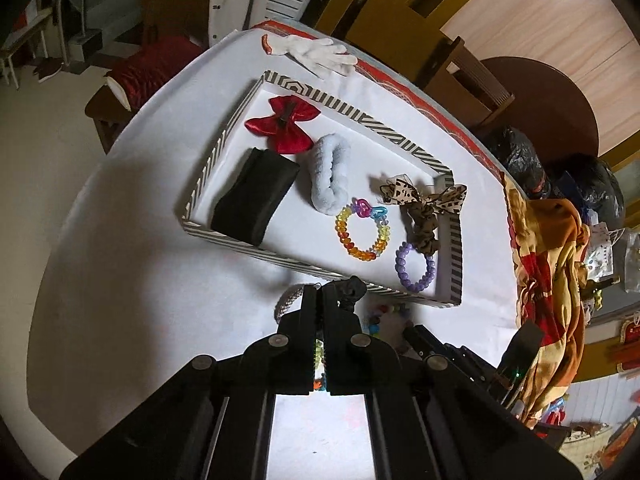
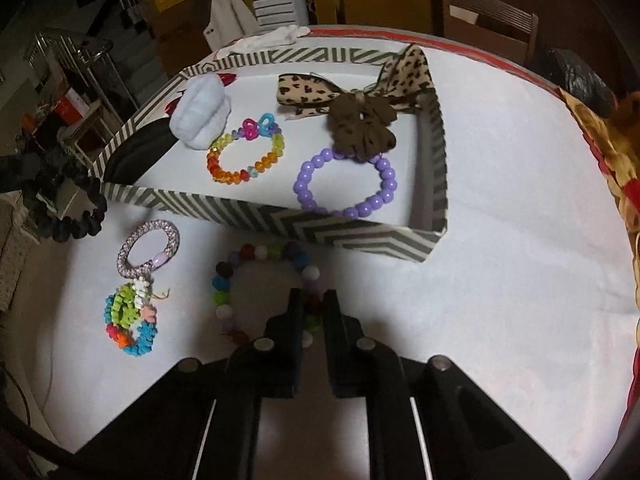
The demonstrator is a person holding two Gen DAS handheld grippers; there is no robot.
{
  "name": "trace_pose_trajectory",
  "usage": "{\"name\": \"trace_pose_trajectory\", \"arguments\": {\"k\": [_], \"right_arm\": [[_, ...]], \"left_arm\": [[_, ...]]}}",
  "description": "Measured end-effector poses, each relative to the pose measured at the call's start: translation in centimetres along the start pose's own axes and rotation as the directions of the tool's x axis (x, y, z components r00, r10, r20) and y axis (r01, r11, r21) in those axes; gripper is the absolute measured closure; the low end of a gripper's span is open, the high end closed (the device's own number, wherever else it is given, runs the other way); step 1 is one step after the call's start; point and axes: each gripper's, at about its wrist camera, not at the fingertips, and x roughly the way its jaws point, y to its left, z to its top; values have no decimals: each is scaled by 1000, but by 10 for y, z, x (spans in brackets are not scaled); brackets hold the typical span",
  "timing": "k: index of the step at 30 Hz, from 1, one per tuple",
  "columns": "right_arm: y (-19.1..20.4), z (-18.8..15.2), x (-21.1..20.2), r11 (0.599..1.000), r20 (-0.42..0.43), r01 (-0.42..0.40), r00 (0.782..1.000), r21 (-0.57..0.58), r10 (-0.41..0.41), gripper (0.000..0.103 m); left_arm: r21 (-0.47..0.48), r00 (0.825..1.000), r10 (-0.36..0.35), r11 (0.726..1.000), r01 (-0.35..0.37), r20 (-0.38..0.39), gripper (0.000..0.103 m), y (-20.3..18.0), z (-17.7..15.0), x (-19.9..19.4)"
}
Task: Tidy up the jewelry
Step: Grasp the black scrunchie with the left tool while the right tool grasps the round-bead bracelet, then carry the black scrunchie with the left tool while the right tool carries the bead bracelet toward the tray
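Observation:
A striped tray (image 1: 224,236) on the white table holds a red bow (image 1: 284,124), a black pouch (image 1: 252,200), a pale blue scrunchie (image 1: 330,172), a rainbow bead bracelet (image 1: 362,236), a leopard bow scrunchie (image 1: 424,208) and a purple bead bracelet (image 2: 344,184). My left gripper (image 1: 320,294) is shut on a black scrunchie (image 1: 352,286), lifted just before the tray's near wall; the scrunchie also hangs at the left edge (image 2: 76,216) of the right wrist view. My right gripper (image 2: 314,304) is shut on a multicoloured bead bracelet (image 2: 240,258) lying on the table.
A silver-pink braided band (image 2: 148,248) and a colourful coiled band (image 2: 130,320) lie on the table left of my right gripper. A white glove (image 1: 320,54) rests behind the tray. A patterned cloth (image 1: 552,280) is heaped at the table's right edge. Chairs stand beyond.

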Motion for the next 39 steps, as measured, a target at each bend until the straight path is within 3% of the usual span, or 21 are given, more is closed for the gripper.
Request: {"name": "trace_pose_trajectory", "arguments": {"k": [10,20,39], "right_arm": [[2,17,-68,995,119,-96,988,-2,96,93],[10,41,-118,995,206,-91,974,-51,100,94],[18,57,-138,993,236,-81,967,-85,99,94]], "left_arm": [[22,1000,15,1000,-16,25,94,-9,-1,-9],[80,997,21,996,-27,71,94,-30,5,-25],[159,992,71,983,-87,105,94,-55,11,-20]]}}
